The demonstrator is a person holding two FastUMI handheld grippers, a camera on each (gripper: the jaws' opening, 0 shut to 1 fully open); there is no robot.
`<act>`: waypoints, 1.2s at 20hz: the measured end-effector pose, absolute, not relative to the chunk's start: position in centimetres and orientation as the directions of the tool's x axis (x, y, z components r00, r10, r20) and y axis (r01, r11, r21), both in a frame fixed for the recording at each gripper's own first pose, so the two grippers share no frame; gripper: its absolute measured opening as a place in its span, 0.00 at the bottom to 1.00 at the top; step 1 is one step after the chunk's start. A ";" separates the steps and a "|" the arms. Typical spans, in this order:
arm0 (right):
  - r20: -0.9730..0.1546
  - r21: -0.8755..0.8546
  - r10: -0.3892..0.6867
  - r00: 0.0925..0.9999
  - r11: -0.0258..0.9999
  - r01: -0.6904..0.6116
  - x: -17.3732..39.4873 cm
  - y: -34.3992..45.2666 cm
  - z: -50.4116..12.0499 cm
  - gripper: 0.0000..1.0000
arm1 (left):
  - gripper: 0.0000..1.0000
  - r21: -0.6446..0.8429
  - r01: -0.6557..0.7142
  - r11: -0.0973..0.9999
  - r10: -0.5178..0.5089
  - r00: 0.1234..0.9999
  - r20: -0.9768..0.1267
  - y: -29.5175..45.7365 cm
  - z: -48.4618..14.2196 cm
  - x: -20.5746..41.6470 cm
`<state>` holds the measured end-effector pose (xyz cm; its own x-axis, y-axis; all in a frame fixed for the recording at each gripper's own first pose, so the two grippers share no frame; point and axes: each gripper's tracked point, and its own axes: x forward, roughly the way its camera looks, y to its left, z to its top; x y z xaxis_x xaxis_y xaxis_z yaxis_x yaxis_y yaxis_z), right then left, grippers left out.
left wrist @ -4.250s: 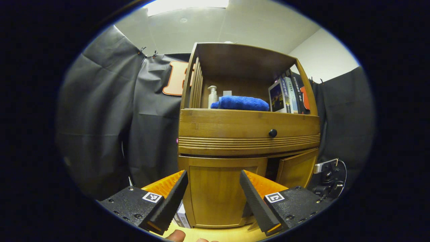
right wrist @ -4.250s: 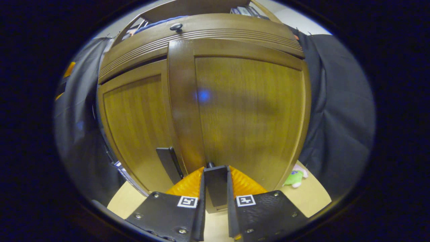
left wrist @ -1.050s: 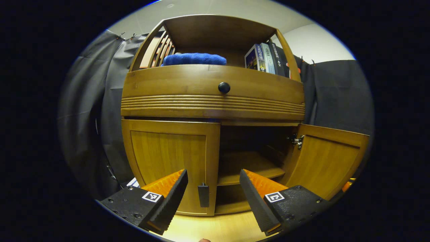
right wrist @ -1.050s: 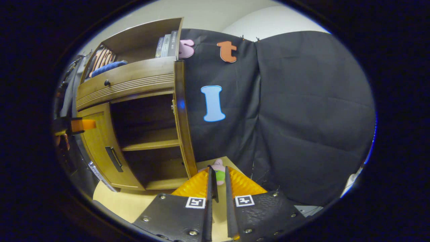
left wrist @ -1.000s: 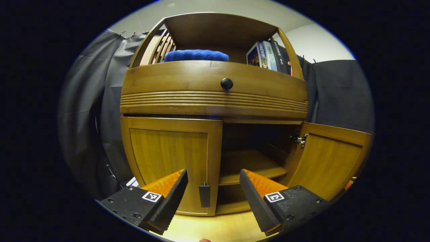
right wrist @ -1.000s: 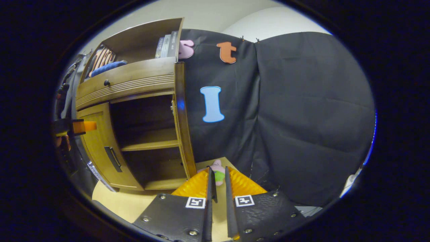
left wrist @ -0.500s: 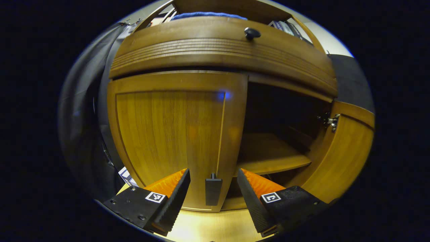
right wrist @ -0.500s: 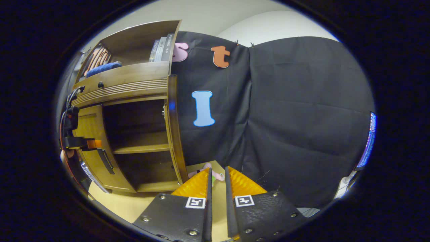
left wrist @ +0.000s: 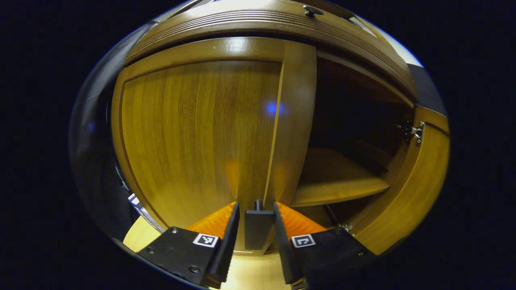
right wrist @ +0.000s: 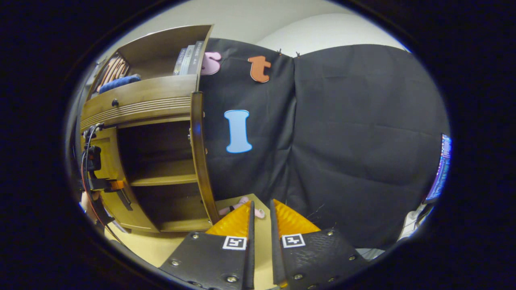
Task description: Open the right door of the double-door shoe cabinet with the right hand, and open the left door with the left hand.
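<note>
Since half a second ago our left tongs (left wrist: 254, 241) have closed in on the left door (left wrist: 201, 133) and narrowed around its dark handle (left wrist: 258, 227); the fingers (left wrist: 227, 237) now flank the handle closely, but we cannot tell whether both press on it. The left door is still flush with the cabinet front, its handle low on the free edge beside the open compartment. We judge it a stiff wooden panel on hinges, light to swing, and the slim handle is the place to hold; a pull outward along the hinge arc should do, though a smooth handle may slip from a loose pinch.

The right door (right wrist: 198, 161) stands wide open, edge-on in the right gripper view, with the inner shelf (right wrist: 163, 177) bared. Our right tongs (right wrist: 260, 225) are nearly together with only a thin gap, holding nothing, and have drifted a little away from that door's edge. A small soft toy (right wrist: 242, 205) lies on the floor past them. Above the doors, the drawer (right wrist: 137, 100) sits shut.
</note>
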<state>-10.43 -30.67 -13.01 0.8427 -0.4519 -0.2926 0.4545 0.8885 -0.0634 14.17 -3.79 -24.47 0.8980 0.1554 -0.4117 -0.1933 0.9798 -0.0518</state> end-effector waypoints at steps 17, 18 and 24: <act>-0.314 -0.054 -0.379 0.871 0.922 0.382 -10.4 -29.9 -13.2 0.18 | 0.30 -0.052 -0.174 0.983 0.143 0.920 -0.365 -3.8 -23.8 10.4; -0.315 -0.054 -0.371 0.874 0.926 0.373 -10.4 -29.8 -13.2 0.18 | 0.33 -0.062 -0.175 0.983 0.141 0.922 -0.360 -3.8 -23.6 9.9; -0.330 -0.034 -0.312 0.891 0.947 0.320 -10.3 -28.9 -13.4 0.18 | 0.33 -0.091 -0.171 0.981 0.130 0.929 -0.348 -3.3 -23.1 6.8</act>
<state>-10.35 -28.85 -13.39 0.8907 -0.3123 -0.3303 0.3196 0.9470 -0.0337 6.77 -3.35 -23.08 0.9285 0.1300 -0.3478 -0.1715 0.9810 -0.0910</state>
